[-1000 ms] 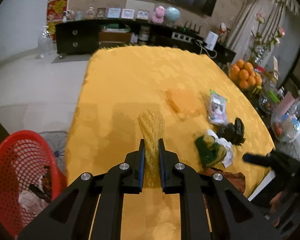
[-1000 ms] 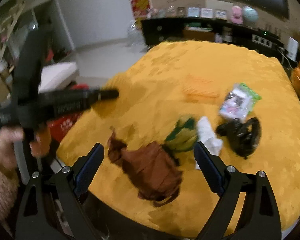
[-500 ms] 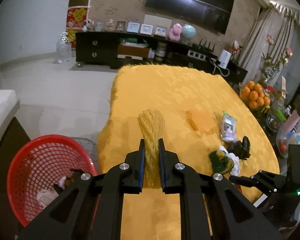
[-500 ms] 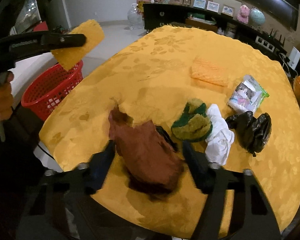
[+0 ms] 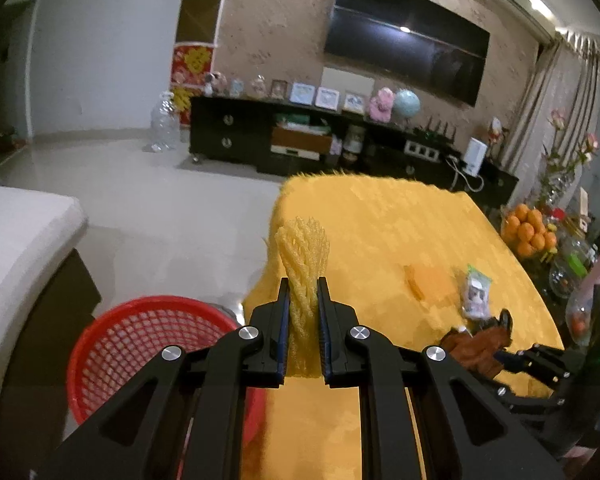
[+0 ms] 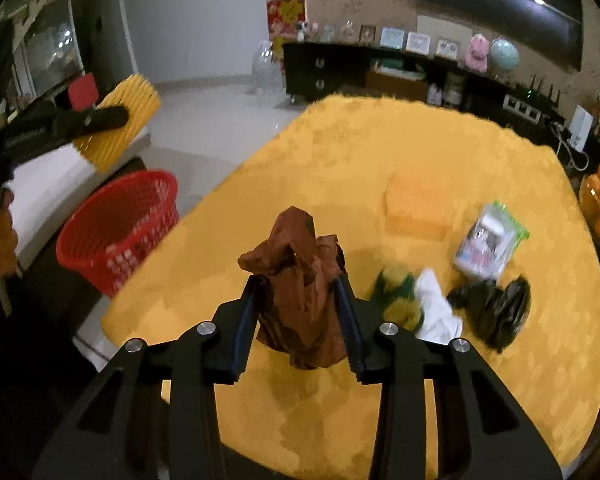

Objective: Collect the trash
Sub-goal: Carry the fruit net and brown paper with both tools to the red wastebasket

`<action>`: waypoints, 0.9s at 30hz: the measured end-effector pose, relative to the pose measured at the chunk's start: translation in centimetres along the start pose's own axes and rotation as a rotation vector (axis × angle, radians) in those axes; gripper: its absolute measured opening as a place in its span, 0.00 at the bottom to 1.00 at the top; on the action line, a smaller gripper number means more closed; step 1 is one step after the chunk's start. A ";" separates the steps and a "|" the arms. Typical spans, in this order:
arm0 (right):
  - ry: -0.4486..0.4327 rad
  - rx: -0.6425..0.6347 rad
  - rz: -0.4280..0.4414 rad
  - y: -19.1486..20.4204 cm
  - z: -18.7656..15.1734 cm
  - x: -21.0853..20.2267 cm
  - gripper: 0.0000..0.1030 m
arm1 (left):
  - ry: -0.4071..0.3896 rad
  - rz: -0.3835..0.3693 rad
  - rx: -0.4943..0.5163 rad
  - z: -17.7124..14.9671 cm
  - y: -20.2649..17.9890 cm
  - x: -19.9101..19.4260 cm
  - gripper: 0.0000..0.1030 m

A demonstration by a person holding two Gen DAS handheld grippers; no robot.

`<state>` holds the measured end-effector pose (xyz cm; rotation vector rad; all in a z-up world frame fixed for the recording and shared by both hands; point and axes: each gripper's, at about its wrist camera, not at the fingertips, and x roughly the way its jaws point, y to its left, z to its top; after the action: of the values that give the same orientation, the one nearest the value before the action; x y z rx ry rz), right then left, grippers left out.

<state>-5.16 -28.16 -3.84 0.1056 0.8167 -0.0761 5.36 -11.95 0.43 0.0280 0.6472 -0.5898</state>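
Note:
My left gripper [image 5: 303, 284] is shut on a yellow foam fruit net [image 5: 303, 252] and holds it in the air beyond the table's left edge, above and beside the red mesh basket [image 5: 140, 340]. In the right wrist view the net [image 6: 118, 128] hangs above the basket [image 6: 120, 224]. My right gripper [image 6: 300, 284] is shut on a crumpled brown paper bag [image 6: 300, 280], lifted off the yellow tablecloth [image 6: 380, 152]. On the cloth lie an orange net [image 6: 416, 208], a printed packet [image 6: 488, 240], a green-yellow wrapper [image 6: 396, 292], a white tissue [image 6: 436, 312] and a black bag [image 6: 496, 312].
A white-topped bench [image 5: 16, 240] stands left of the basket. A bowl of oranges [image 5: 528, 232] and glass jars [image 5: 564, 272] sit at the table's right side. A black TV cabinet [image 5: 300, 144] lines the far wall.
My left gripper has carried the foam net leftward off the table toward the basket. My right gripper has closed on the brown paper bag and lifted it.

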 end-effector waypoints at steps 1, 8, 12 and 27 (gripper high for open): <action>-0.010 0.004 -0.002 0.1 0.2 -0.2 0.35 | -0.010 0.007 0.001 0.1 0.1 -0.3 0.11; -0.081 0.025 -0.024 0.4 3.5 -1.0 0.35 | -0.064 0.067 -0.002 0.7 1.1 -2.1 0.11; -0.119 0.015 -0.019 1.1 5.6 -1.4 0.35 | -0.086 0.117 -0.015 0.9 2.4 -2.9 0.11; -0.207 -0.032 0.153 5.9 13.3 -1.5 0.35 | -0.112 0.272 -0.062 1.2 5.8 -4.6 0.11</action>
<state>4.07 -23.89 6.68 0.1276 0.6005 0.0696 6.14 -4.95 3.15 0.0244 0.5413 -0.3058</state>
